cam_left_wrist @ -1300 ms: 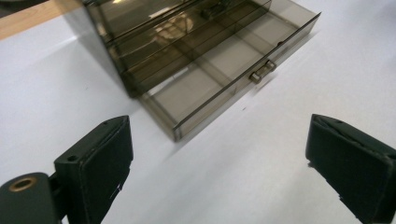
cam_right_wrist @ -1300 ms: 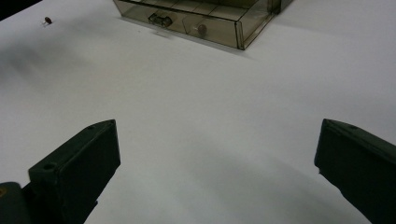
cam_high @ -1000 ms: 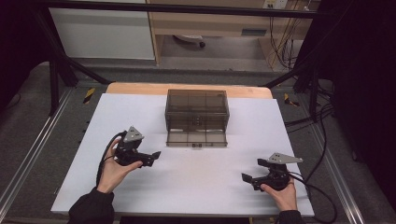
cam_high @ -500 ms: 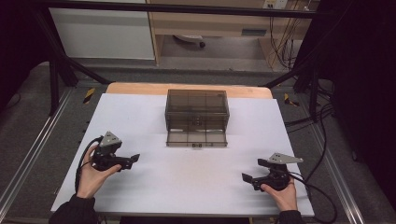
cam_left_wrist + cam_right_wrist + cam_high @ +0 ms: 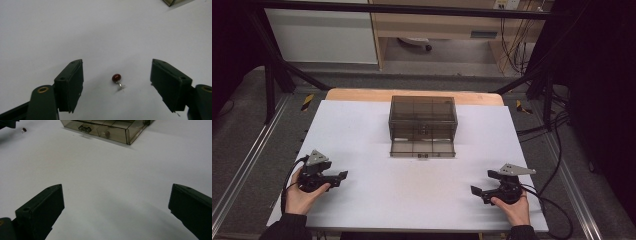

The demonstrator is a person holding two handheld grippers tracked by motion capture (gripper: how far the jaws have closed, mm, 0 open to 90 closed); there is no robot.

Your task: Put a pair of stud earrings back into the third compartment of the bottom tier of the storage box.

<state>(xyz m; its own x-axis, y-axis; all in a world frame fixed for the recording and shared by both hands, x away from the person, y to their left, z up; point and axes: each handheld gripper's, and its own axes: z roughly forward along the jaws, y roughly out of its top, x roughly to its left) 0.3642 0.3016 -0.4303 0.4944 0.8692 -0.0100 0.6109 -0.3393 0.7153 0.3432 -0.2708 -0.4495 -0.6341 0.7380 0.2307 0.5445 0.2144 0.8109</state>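
Note:
A small red bead on a short silver pin (image 5: 116,77) lies on the white table top (image 5: 412,190). My left gripper (image 5: 116,65) hovers low over it, a jaw on each side and neither touching. Its jaws have just been closing, and the gap is still wide. In the high view the left gripper (image 5: 342,176) is near the table's front left corner. My right gripper (image 5: 475,191) rests at the front right, open (image 5: 117,187), with bare table between its jaws. The right gripper view picks up the bead (image 5: 24,130) far off at top left.
A smoky see-through drawer box (image 5: 423,117) stands at the middle back of the table, its bottom drawer (image 5: 423,147) pulled out toward me. Small items lie in that drawer (image 5: 105,130). Cables trail off both grippers. The table's front edge is close behind both hands.
My left hand has drawn away from the box, moving left and toward the front edge of the table. The right hand has stayed where it was.

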